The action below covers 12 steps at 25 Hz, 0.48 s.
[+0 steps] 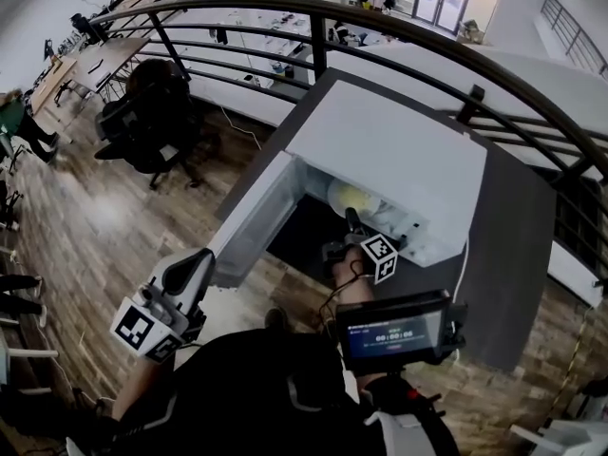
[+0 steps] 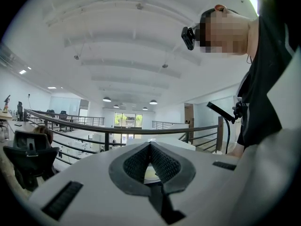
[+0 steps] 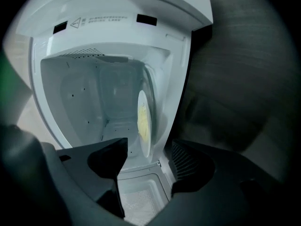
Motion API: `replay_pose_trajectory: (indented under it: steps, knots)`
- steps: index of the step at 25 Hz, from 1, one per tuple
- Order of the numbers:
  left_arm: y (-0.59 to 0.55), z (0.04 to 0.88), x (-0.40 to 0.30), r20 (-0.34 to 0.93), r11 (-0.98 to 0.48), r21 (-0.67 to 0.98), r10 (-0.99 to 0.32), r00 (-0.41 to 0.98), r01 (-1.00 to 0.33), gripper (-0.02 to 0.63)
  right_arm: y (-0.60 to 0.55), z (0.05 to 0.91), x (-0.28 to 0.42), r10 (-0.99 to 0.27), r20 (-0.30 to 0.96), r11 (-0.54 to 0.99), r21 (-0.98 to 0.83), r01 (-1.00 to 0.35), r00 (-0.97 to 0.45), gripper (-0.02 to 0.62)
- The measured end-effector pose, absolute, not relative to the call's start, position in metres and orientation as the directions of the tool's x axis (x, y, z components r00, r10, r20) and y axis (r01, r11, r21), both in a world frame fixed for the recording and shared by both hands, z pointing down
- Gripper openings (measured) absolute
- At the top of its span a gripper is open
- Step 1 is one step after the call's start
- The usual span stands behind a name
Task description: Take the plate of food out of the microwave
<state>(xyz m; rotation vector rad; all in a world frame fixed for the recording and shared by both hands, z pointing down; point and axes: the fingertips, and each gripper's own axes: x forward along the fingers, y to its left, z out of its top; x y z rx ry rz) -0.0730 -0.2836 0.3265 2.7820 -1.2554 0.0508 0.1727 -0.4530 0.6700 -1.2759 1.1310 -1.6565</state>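
A white microwave stands on a dark grey table, its door swung open to the left. Inside lies a white plate of yellow food. My right gripper reaches into the opening, just short of the plate. In the right gripper view the plate shows edge-on in the white cavity, just beyond the open right gripper, with nothing between the pads. My left gripper hangs by the door's lower corner. The left gripper points upward at the ceiling, pads together.
A black curved railing runs behind the table. A black office chair stands on the wooden floor at the left. A screen rides on the right gripper's body. A white cable lies beside the microwave.
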Motion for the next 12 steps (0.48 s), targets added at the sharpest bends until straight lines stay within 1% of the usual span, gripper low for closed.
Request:
replay_pose_trajectory:
  steps: [5, 6, 8, 9, 11, 12]
  knots:
    - [-0.171, 0.244, -0.119, 0.104, -0.642, 0.061, -0.757, 0.645, -0.764, 0.003, -0.347, 0.597, 0.128, -0.917, 0.332, -0.359, -0.929, 0.091, -0.22, 0.292]
    - [-0.154, 0.232, -0.127, 0.108, -0.642, 0.065, -0.757, 0.645, -0.764, 0.003, -0.331, 0.586, 0.12, -0.915, 0.338, -0.366, -0.926, 0.097, -0.219, 0.277]
    - [-0.137, 0.22, -0.137, 0.107, -0.646, 0.074, -0.752, 0.65, -0.76, 0.003, -0.317, 0.576, 0.109, -0.912, 0.348, -0.376, -0.921, 0.104, -0.215, 0.255]
    - [-0.135, 0.218, -0.137, 0.105, -0.649, 0.074, -0.75, 0.653, -0.757, 0.003, -0.318, 0.575, 0.107, -0.913, 0.349, -0.377, -0.92, 0.111, -0.213, 0.255]
    - [-0.137, 0.218, -0.134, 0.102, -0.652, 0.068, -0.748, 0.655, -0.755, 0.003, -0.324, 0.578, 0.11, -0.916, 0.346, -0.375, -0.918, 0.128, -0.204, 0.249]
    - [-0.139, 0.219, -0.133, 0.104, -0.651, 0.067, -0.749, 0.654, -0.756, 0.003, -0.326, 0.581, 0.112, -0.917, 0.345, -0.375, -0.917, 0.138, -0.198, 0.235]
